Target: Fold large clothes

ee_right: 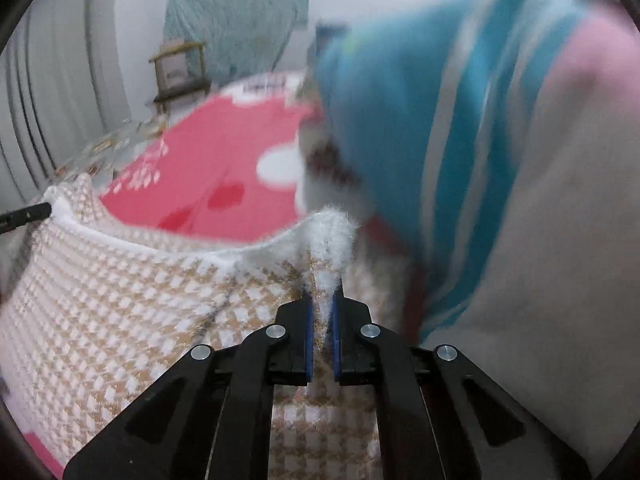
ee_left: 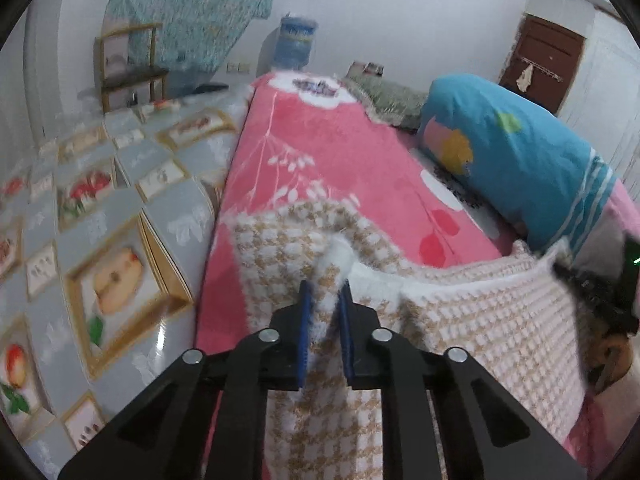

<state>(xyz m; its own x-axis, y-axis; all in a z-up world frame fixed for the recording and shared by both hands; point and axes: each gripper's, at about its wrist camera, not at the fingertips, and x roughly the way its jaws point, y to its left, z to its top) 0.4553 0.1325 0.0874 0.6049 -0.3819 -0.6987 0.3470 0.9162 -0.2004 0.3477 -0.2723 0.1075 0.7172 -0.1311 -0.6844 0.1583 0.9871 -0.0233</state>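
Observation:
A fuzzy tan-and-white houndstooth knit garment [ee_left: 480, 320] with a white edge hangs stretched above a pink floral bed cover [ee_left: 320, 160]. My left gripper [ee_left: 326, 292] is shut on one white fuzzy corner of it. My right gripper [ee_right: 322, 300] is shut on the other fuzzy corner of the garment [ee_right: 120, 280]. The white edge runs between the two grips. The left gripper's tip shows at the far left of the right wrist view [ee_right: 28, 212]. The right gripper shows dark at the right edge of the left wrist view [ee_left: 600, 300].
A blue patterned pillow [ee_left: 520, 152] lies on the bed's right side, close to my right gripper [ee_right: 420, 120]. The tiled floor [ee_left: 100, 220] lies left of the bed. A wooden chair [ee_left: 128, 64], a water jug [ee_left: 296, 40] and a brown door [ee_left: 544, 56] stand far back.

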